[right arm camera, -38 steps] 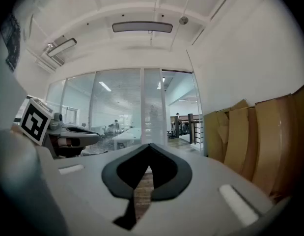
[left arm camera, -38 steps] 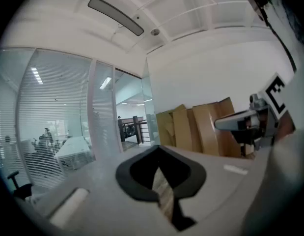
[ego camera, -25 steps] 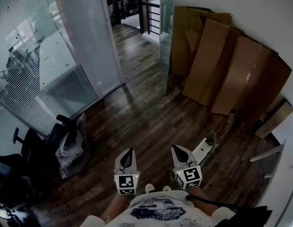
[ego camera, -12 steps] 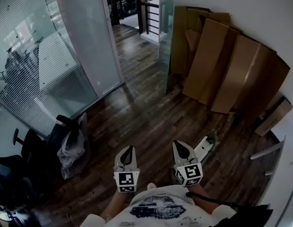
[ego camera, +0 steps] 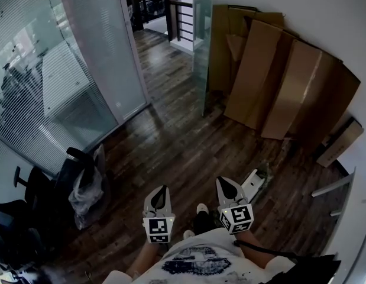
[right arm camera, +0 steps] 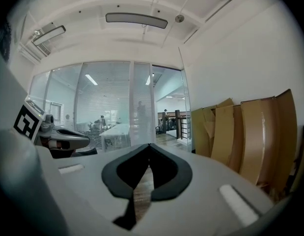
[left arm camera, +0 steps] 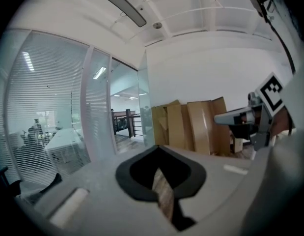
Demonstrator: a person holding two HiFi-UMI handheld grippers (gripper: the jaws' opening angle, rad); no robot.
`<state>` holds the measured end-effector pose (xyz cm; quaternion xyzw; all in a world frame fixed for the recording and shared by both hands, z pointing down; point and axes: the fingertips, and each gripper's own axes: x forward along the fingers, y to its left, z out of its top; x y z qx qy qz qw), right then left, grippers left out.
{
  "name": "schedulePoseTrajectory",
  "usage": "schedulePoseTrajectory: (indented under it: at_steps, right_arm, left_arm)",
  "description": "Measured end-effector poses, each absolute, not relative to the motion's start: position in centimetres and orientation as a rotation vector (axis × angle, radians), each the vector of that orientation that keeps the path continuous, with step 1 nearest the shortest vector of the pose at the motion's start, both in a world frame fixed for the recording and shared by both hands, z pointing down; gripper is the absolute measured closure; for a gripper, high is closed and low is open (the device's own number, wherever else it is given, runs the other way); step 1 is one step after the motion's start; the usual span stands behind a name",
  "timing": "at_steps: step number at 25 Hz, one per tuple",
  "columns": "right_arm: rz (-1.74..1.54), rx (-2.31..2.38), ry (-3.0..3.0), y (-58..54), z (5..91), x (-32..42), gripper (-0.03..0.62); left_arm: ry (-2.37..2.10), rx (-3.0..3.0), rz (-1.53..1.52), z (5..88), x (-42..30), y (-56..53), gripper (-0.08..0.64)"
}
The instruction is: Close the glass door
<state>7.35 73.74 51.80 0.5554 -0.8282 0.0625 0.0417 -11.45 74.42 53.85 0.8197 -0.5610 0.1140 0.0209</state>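
Note:
The glass door (ego camera: 200, 46) stands open, edge-on to me, just left of the cardboard against the far wall. It also shows in the left gripper view (left arm camera: 144, 113) and the right gripper view (right arm camera: 184, 113). Between it and the frosted glass partition (ego camera: 82, 70) lies the open doorway (ego camera: 165, 46). My left gripper (ego camera: 161, 192) and right gripper (ego camera: 225, 184) hang side by side low in the head view, well short of the door. Both are shut and hold nothing. Each gripper's closed jaws (left arm camera: 159, 149) (right arm camera: 148, 146) point roughly towards the doorway.
Large cardboard sheets (ego camera: 283, 87) lean on the right wall, with a long box (ego camera: 340, 143) beside them. A white object (ego camera: 253, 186) lies on the wooden floor near my right gripper. Office chairs and a bag (ego camera: 82, 188) crowd the left. A railing (ego camera: 171, 10) stands beyond the doorway.
The head view has shifted slightly, and a dark shoe now shows between the grippers. Both grippers stay shut and in the same place in front of the body.

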Motion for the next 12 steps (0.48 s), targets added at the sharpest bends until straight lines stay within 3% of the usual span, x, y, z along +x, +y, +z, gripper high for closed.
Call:
schedulePoseTrajectory:
  at_steps: [12]
  right_arm:
    - [0.201,1.697,-2.577,62.7,52.2,8.1,0.584]
  left_arm:
    - [-1.762,2.528,0.403,54.2,-10.8,64.0,0.557]
